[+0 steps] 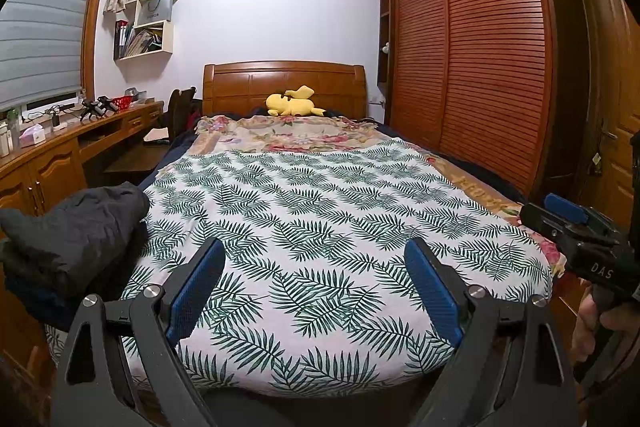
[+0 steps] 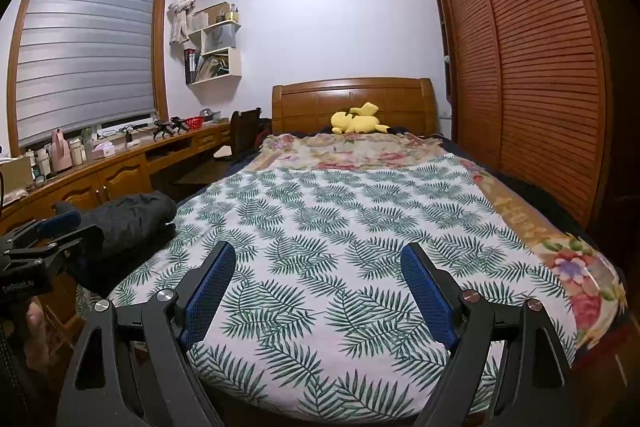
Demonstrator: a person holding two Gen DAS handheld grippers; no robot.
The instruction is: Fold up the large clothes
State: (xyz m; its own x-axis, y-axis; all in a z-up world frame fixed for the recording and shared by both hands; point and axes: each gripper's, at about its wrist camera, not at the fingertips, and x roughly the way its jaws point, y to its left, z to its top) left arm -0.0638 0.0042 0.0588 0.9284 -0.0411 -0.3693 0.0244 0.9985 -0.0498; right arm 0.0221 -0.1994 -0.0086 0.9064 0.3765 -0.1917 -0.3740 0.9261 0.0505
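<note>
A dark, crumpled garment (image 1: pixel 76 227) lies in a heap at the near left corner of the bed; the right wrist view shows the same garment (image 2: pixel 128 223) further left. My left gripper (image 1: pixel 316 255) hovers over the foot of the bed, open, with only the leaf-print sheet (image 1: pixel 320 211) between its blue pads. My right gripper (image 2: pixel 318 259) is also open and empty above the same sheet (image 2: pixel 340 219). In the left wrist view my right gripper's body (image 1: pixel 576 227) shows at the right edge, held by a hand. The garment sits to the left of both grippers, untouched.
A floral blanket (image 1: pixel 288 135) and a yellow plush toy (image 1: pixel 292 101) lie near the wooden headboard (image 1: pixel 284 79). A louvred wardrobe (image 1: pixel 472 59) runs along the right side. A wooden desk (image 1: pixel 60 143) with small items and a chair (image 1: pixel 180 111) stand on the left.
</note>
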